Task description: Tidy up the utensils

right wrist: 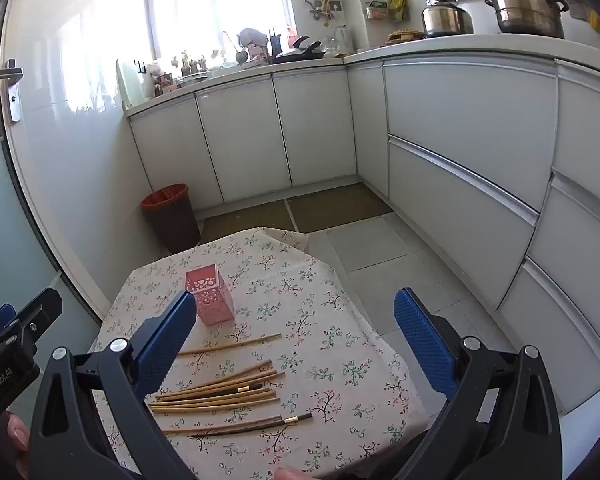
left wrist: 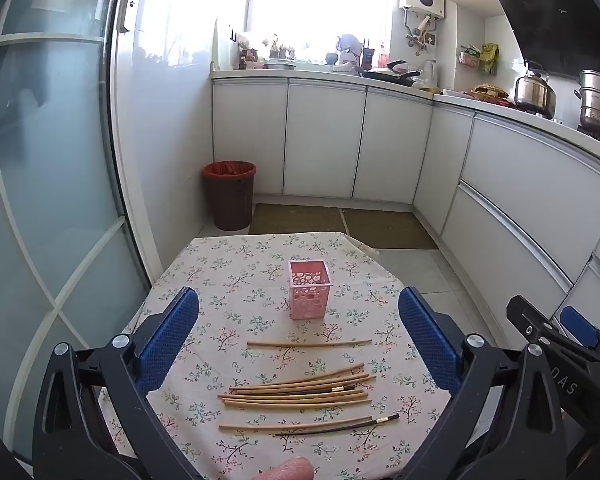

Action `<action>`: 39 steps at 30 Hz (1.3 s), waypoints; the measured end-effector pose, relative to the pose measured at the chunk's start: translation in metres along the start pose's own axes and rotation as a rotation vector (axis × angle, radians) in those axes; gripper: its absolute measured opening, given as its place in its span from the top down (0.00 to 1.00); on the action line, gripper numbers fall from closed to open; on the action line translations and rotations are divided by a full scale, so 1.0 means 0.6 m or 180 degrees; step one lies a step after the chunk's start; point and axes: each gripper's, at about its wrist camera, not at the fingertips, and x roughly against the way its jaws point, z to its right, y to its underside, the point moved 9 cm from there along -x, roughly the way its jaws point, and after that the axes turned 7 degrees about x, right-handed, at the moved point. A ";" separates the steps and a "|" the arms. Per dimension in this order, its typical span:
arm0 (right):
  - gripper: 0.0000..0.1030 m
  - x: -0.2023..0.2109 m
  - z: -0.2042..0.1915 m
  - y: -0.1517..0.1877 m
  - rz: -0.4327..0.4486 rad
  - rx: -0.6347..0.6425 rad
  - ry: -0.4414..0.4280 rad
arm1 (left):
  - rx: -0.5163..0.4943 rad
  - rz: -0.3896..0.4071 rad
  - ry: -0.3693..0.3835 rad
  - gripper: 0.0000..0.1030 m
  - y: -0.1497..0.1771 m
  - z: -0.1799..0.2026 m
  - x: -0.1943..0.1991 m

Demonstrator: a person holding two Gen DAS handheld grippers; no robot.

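Note:
A pink perforated holder [left wrist: 310,289] stands upright and empty on the floral tablecloth [left wrist: 236,280]; it also shows in the right wrist view [right wrist: 210,294]. Several bamboo chopsticks [left wrist: 296,394] lie in a loose pile in front of it, with one single chopstick [left wrist: 308,344] nearer the holder and a dark one with a gold band [left wrist: 340,426] closest to me. The pile shows in the right wrist view [right wrist: 220,396] too. My left gripper [left wrist: 298,338] is open and empty above the chopsticks. My right gripper [right wrist: 296,340] is open and empty, right of the pile.
A brown bin with a red liner [left wrist: 229,194] stands on the floor beyond the table by the glass door [left wrist: 52,160]. White cabinets [left wrist: 324,140] run along the back and right. Floor mats [left wrist: 340,222] lie past the table's far edge.

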 end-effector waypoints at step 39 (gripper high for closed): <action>0.06 -0.021 0.017 0.011 -0.0161 -0.0158 0.0029 | -0.0163 0.0083 -0.0028 0.07 0.003 0.008 -0.034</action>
